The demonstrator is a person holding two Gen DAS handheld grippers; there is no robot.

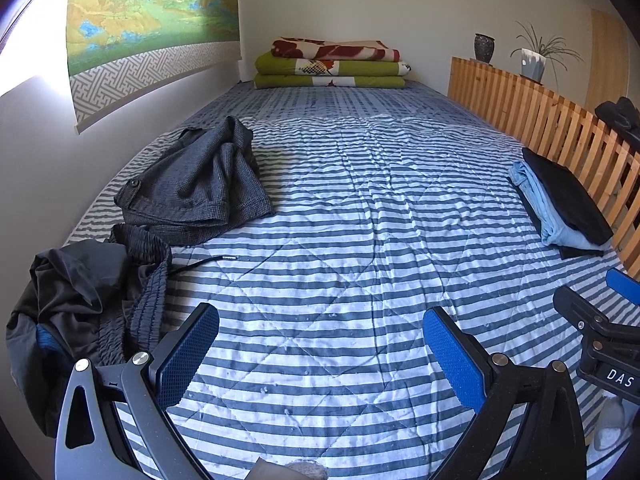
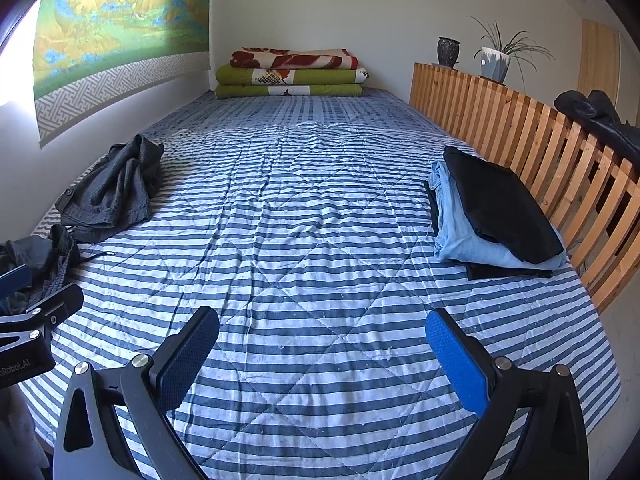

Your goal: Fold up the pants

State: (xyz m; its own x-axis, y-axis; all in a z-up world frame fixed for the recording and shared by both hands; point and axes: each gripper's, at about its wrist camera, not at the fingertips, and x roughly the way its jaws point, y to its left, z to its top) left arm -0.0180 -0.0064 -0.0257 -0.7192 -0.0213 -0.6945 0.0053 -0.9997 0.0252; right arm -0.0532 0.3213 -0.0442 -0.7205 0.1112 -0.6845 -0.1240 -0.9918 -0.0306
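While the left gripper (image 1: 320,344) hovers with jaws spread wide and empty over the striped quilt (image 1: 340,208), crumpled grey pants (image 1: 192,184) lie to its left near the wall, with dark pants (image 1: 92,300) bunched closer.

From the right wrist, the right gripper (image 2: 322,346) is likewise released, holding nothing; a folded stack (image 2: 496,212) rests beside the wooden rail (image 2: 540,140), well apart from the grey pants (image 2: 112,192).

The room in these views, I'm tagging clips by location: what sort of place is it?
Most likely a bedroom. A bed with a striped quilt fills the view, folded blankets are stacked at its far end, and a wooden slatted rail runs along one side. A landscape wall hanging hangs opposite.
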